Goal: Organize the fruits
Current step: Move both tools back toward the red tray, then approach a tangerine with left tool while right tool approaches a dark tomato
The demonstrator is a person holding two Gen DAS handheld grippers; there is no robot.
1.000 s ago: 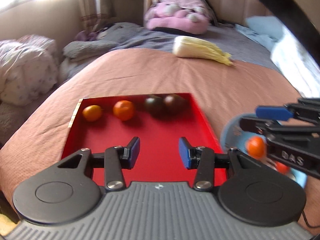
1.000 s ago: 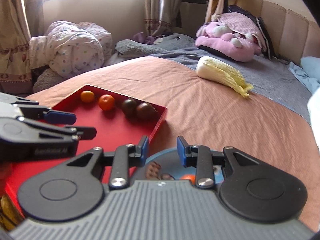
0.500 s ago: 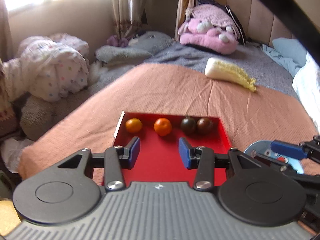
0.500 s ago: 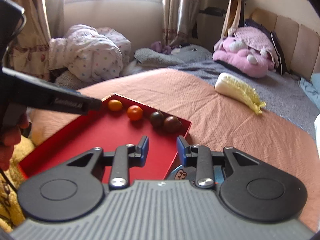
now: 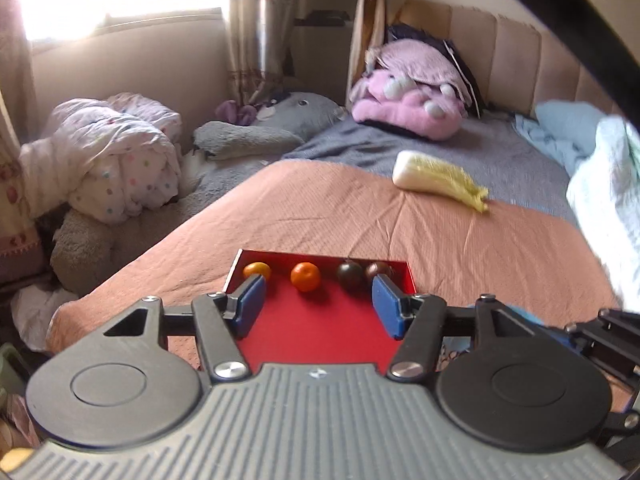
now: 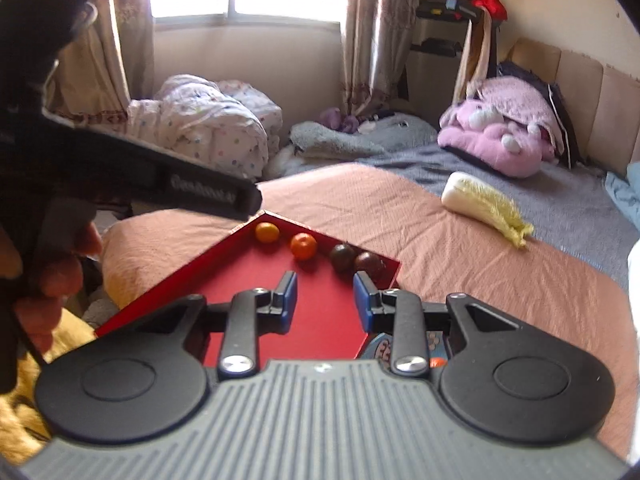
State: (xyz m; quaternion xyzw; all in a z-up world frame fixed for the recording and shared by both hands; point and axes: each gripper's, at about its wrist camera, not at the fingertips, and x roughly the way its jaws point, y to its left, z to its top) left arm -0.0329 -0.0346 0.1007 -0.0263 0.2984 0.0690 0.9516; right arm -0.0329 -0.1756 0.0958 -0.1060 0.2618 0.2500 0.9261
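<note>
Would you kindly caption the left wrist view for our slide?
Open left gripper, empty, above a red tray holding two oranges and two dark fruits.

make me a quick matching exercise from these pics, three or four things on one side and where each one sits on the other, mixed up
Things:
1. lighter orange fruit
2. dark fruits
3. cabbage
4. pink plush toy

Places:
A. far end of the bed, by the headboard
B. on the pink blanket, outside the tray
C. left end of the row in the red tray
D. right end of the row in the red tray

Pairs: 1-C, 2-D, 3-B, 4-A
</note>
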